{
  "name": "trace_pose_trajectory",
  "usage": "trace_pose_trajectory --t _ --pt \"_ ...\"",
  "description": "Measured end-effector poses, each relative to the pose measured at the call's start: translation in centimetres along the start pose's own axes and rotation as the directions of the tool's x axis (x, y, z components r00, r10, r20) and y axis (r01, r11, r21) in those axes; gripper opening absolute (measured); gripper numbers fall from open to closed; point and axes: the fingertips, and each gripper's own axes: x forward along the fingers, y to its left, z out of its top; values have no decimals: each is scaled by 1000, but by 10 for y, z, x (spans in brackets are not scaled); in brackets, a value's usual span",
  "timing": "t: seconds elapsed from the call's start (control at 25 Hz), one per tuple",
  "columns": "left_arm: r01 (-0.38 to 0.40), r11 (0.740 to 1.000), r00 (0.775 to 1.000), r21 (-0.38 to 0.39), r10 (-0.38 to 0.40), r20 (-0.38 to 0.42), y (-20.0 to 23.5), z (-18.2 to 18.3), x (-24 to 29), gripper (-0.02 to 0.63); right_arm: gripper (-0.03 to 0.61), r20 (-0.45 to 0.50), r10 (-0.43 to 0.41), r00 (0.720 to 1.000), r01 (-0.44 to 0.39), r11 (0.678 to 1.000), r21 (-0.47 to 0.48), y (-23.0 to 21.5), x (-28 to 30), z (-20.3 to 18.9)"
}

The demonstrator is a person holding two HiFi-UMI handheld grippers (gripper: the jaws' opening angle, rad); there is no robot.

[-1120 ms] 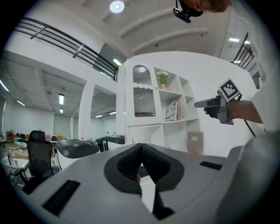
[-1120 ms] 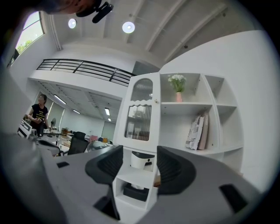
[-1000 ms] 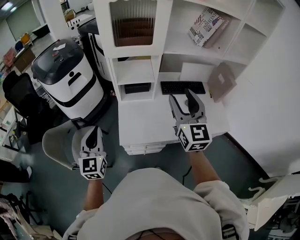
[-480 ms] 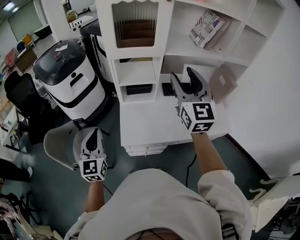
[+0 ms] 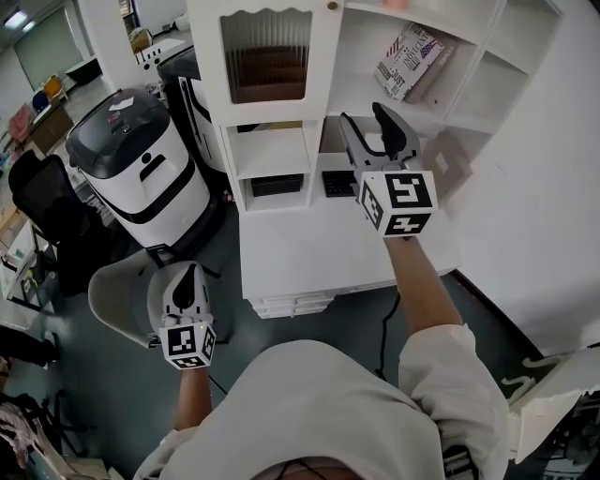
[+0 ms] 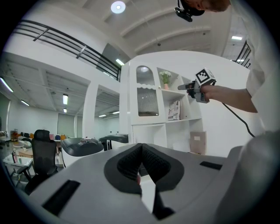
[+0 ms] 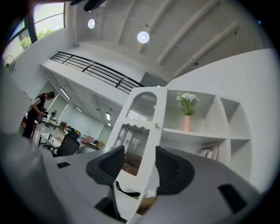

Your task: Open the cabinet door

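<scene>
Far left in the white shelf unit (image 5: 272, 145), the white ribbed-glass cabinet door (image 5: 267, 56) sits shut — light but fragile, we judge, best pulled by its small brass knob (image 5: 332, 6) — jaws of our right gripper (image 5: 362, 112) empty, just narrowing, half apart; left gripper (image 5: 190, 274) closed, empty.

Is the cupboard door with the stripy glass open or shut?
Shut. The door lies flat against the cupboard front, with no gap beside its knob. You see inside only through the glass.

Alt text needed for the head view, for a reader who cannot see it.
The right gripper is held up over the white desk, facing the closed glass-fronted cabinet door. Its jaws are apart, have just closed a little, and grip nothing. The left gripper hangs low by a grey chair, jaws together.
</scene>
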Motion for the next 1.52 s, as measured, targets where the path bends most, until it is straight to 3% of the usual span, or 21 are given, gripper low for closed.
trace_pose_trajectory --t 0.68,1.52 --pt "-35 999 999 -7 35 -9 9 -8 -8 -2 209 64 -31 997 37 994 -105 -26 62 57" --pt "-123 992 992 -17 123 -22 31 -13 -25 -2 189 52 -56 997 66 978 -197 -40 137 78"
